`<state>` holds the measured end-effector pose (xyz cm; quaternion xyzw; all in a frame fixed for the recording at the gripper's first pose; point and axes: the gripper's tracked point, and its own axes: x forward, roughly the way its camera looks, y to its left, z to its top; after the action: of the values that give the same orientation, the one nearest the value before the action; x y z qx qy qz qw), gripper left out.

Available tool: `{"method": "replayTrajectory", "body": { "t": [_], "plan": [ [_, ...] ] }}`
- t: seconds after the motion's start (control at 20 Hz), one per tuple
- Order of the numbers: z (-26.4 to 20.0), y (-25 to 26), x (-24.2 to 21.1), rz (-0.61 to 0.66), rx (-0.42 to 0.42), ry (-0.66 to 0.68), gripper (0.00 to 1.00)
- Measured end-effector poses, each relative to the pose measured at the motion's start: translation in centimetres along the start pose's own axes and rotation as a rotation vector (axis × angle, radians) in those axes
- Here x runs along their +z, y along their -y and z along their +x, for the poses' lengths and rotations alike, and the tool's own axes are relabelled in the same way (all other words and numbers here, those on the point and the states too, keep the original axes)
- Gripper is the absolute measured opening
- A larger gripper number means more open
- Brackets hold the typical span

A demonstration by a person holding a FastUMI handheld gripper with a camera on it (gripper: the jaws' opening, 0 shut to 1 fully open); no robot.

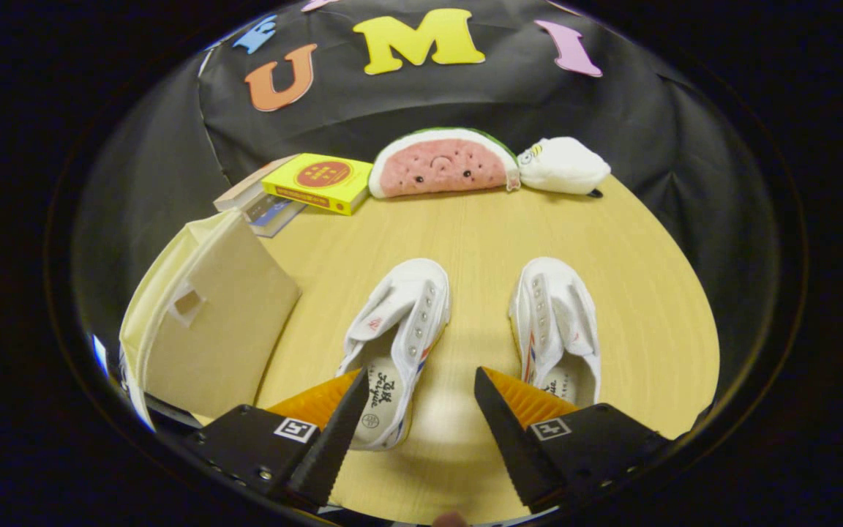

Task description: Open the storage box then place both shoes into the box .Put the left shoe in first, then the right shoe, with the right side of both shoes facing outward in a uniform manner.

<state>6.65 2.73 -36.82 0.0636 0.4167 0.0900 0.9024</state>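
Observation:
Two white canvas shoes lie on the wooden table point(465, 234), toes pointing away from me. The left shoe point(398, 333) sits just ahead of my left finger, its heel partly behind that fingertip. Just past my right finger is the right shoe point(555, 326), with its heel hidden behind that finger. My gripper point(421, 380) is open above the table, with bare tabletop in the gap between the fingers. The cream storage box point(205, 326) stands to the left of the shoes with its lid down.
At the back of the table, against the black cloth wall, lie a yellow book point(319, 181) on a stack of books, a watermelon-slice plush point(440, 162) and a white plush toy point(562, 165). Bare wood separates these from the shoes.

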Motion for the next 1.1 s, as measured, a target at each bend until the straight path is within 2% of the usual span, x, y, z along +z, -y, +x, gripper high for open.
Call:
{"method": "replayTrajectory", "body": {
  "t": [0.05,0.2,0.25,0.55,0.65,0.7,0.8,0.85,0.9,1.1],
  "plan": [
    [0.6,-0.1,-0.1,0.018,0.006,-0.015,0.82],
    [2.9,-0.5,0.4,0.035,0.016,-0.037,0.75],
    [3.3,-0.7,0.5,0.03,0.021,-0.041,0.65],
    [5.2,-2.0,-0.8,0.106,0.071,-0.139,0.4],
    [5.0,-1.7,-0.9,0.138,0.057,-0.16,0.3],
    [4.7,-1.5,-0.4,0.162,0.046,-0.161,0.3],
    [4.6,-1.2,-0.4,0.214,0.045,-0.184,0.11],
    [4.4,-1.1,-0.1,0.256,0.045,-0.182,0.1],
    [4.3,-1.0,-0.1,0.276,0.037,-0.189,0.0],
    [3.2,-2.1,-0.3,0.388,0.066,-0.198,0.0]
  ]
}}
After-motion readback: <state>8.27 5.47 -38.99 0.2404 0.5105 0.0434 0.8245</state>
